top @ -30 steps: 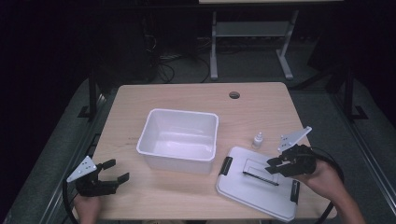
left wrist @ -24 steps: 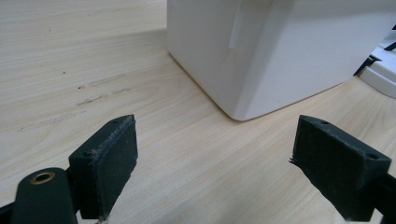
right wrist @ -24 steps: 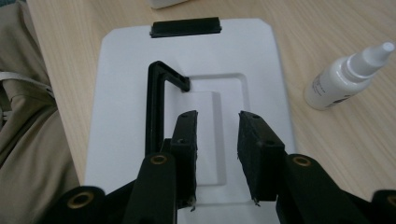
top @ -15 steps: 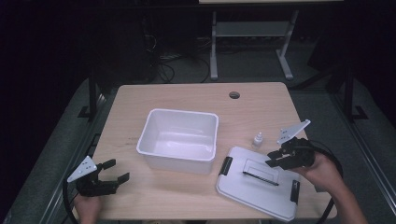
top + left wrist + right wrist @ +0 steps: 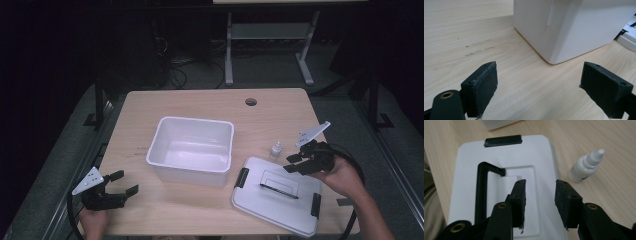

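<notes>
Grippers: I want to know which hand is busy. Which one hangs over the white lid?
The right gripper, over the lid by its black handle; the left gripper sits apart near the tub.

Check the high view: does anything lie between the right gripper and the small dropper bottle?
Nothing does. In the high view, only bare wooden table separates the right gripper, jaws just opened with nothing between them, from the dropper bottle.

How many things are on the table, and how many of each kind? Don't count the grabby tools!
White tub: 1
White lid with black handle and clips: 1
Small white dropper bottle: 1
Total: 3 things on the wooden table
</notes>
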A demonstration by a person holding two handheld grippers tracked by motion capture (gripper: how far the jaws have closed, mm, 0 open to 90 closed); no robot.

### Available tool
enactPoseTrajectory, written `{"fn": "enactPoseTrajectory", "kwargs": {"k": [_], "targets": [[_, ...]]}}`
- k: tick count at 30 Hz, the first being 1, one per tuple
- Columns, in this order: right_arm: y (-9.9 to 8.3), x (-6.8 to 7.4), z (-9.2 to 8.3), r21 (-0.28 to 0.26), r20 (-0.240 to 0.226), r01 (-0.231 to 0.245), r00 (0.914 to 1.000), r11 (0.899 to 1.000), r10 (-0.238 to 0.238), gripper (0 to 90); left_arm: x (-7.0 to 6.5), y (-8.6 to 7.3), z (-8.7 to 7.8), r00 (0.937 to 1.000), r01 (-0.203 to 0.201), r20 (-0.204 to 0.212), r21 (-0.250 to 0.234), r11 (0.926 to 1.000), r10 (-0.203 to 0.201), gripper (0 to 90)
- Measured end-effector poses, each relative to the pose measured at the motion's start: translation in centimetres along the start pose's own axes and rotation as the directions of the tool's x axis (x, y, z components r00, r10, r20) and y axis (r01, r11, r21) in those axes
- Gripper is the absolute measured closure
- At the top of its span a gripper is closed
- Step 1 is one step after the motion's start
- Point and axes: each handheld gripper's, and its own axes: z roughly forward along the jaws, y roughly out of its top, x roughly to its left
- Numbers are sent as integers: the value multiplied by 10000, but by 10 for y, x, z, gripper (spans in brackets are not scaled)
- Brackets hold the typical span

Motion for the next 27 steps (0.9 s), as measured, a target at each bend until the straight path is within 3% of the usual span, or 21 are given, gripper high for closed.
{"fn": "enactPoseTrajectory", "kwargs": {"k": [17,27], "targets": [[6,-36,18,-75,723,-667,9951,9977,671,510,2,-1,1,10000,59,1,-29,10000,-59,131],[18,-48,26,-115,781,-888,9929,9960,894,477,1,0,3,10000,24,76,39,10000,-25,131]]}}
